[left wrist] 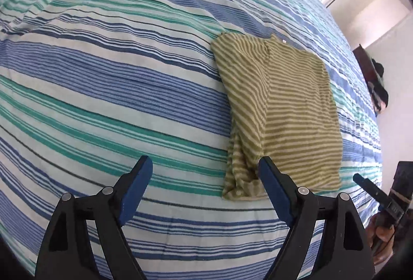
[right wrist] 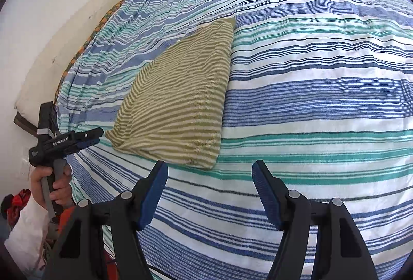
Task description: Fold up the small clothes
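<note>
Bed (left wrist: 129, 89), the largest thing in both views: covered in a bedspread striped blue, teal, white and dark navy, mildly wrinkled. Right wrist view shows its far edge against a white wall (right wrist: 64, 9), with a pale pillow (right wrist: 38, 78) wedged between bed and wall.

Small garment (left wrist: 284, 109), olive-and-cream striped knit: lies flat on the bed, folded into a rough rectangle. One side panel is folded over the body, leaving a long seam line down the left part in the left wrist view; the lower left corner bunches slightly. Small white tag at the far edge. In the right wrist view the same garment (right wrist: 178, 99) sits left of centre, near the bed's edge.

Left gripper (left wrist: 204, 174): fingers spread wide, nothing between them. Right-hand fingertip sits in front of the garment's near edge; contact cannot be told. From the right wrist view the left gripper (right wrist: 85, 139) appears side-on beside the garment's corner, held by a hand (right wrist: 55, 182) in a white sleeve.

Right gripper (right wrist: 210, 178): fingers wide apart, holding nothing, just short of the garment's near edge, above bare bedspread.

Dark bundle (left wrist: 379, 84) off the bed's far side, indistinct.
</note>
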`<state>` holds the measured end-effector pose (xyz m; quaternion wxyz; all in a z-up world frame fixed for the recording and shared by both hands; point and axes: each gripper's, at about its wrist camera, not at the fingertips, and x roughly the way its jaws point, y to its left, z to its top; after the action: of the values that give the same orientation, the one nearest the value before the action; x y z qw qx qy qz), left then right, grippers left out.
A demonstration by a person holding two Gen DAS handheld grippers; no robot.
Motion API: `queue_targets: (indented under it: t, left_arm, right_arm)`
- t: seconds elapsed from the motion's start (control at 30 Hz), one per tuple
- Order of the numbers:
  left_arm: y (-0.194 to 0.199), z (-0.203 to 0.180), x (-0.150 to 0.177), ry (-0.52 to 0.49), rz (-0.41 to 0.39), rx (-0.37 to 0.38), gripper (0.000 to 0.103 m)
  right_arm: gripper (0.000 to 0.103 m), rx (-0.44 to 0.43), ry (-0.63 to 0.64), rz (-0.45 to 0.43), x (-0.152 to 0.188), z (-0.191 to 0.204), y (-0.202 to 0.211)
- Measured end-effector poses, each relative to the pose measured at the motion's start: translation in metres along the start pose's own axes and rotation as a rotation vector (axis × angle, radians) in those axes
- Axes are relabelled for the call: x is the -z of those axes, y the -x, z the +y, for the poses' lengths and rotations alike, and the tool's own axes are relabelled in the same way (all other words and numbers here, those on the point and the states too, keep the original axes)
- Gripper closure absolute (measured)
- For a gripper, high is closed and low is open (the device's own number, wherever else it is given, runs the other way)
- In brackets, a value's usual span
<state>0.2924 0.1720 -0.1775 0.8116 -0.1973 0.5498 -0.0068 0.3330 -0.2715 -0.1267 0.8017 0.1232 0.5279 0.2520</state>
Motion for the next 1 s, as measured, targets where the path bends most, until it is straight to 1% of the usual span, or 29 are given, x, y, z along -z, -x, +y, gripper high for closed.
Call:
queue_targets:
  t: [0.1,0.17,0.23,0.3,0.33,0.4,0.43,0.47,0.5,0.53,0.57,0.6,0.63,0.7,0.73,0.8,0.9,1.0]
  left_arm:
    - [-0.025,-0.010,-0.017,-0.028,0.031,0.062,0.018]
    - [-0.045,-0.020,-0.024,-0.035,0.061,0.098,0.018]
    - [-0.059,-0.029,-0.029,-0.049,0.073,0.109,0.018]
    - [-0.065,-0.039,-0.032,-0.071,0.067,0.130,0.018]
    - [-0.066,-0.044,-0.034,-0.072,0.068,0.160,0.018]
    - [-0.069,-0.053,-0.035,-0.068,0.099,0.251,0.024]
    - [-0.073,-0.058,-0.034,-0.072,0.123,0.256,0.031]
    - [-0.077,-0.063,-0.033,-0.087,0.136,0.216,0.045]
    - [-0.080,-0.068,-0.033,-0.109,0.135,0.169,0.057]
    - [-0.080,-0.070,-0.033,-0.107,0.141,0.168,0.075]
    - [-0.077,-0.069,-0.036,-0.081,0.145,0.184,0.081]
    - [-0.070,-0.071,-0.039,-0.065,0.136,0.190,0.083]
    - [-0.062,-0.075,-0.043,-0.066,0.122,0.198,0.084]
    - [-0.043,-0.088,-0.053,-0.106,0.088,0.195,0.084]
    - [-0.033,-0.095,-0.061,-0.125,0.066,0.188,0.084]
    - [-0.007,-0.108,-0.079,-0.141,0.008,0.200,0.084]
    - [0.039,-0.122,-0.104,-0.139,-0.090,0.260,0.084]
    - [0.077,-0.131,-0.111,-0.152,-0.151,0.320,0.084]
  right_arm:
    - [0.035,-0.091,-0.131,-0.007,-0.036,-0.025,-0.017]
    - [0.035,-0.159,-0.178,0.006,-0.054,-0.033,-0.036]
    - [0.035,-0.247,-0.217,0.050,-0.069,-0.035,-0.061]
    - [0.035,-0.299,-0.251,0.104,-0.076,-0.035,-0.089]
    - [0.035,-0.305,-0.264,0.137,-0.077,-0.033,-0.104]
    - [0.036,-0.320,-0.245,0.182,-0.074,-0.018,-0.127]
    - [0.036,-0.316,-0.201,0.196,-0.073,-0.006,-0.134]
    - [0.037,-0.283,-0.148,0.197,-0.072,0.006,-0.138]
    - [0.044,-0.234,-0.100,0.197,-0.072,0.015,-0.140]
    - [0.052,-0.182,-0.068,0.197,-0.073,0.022,-0.141]
    - [0.064,-0.152,-0.056,0.198,-0.074,0.025,-0.141]
    - [0.068,-0.151,-0.051,0.196,-0.076,0.028,-0.138]
    - [0.069,-0.141,-0.028,0.184,-0.079,0.033,-0.133]
    - [0.071,-0.113,0.038,0.156,-0.090,0.048,-0.121]
    - [0.071,-0.102,0.071,0.135,-0.100,0.054,-0.113]
    - [0.071,-0.085,0.125,0.081,-0.123,0.070,-0.094]
    - [0.071,-0.085,0.196,-0.018,-0.162,0.093,-0.052]
    - [0.071,-0.109,0.271,-0.094,-0.184,0.116,-0.003]
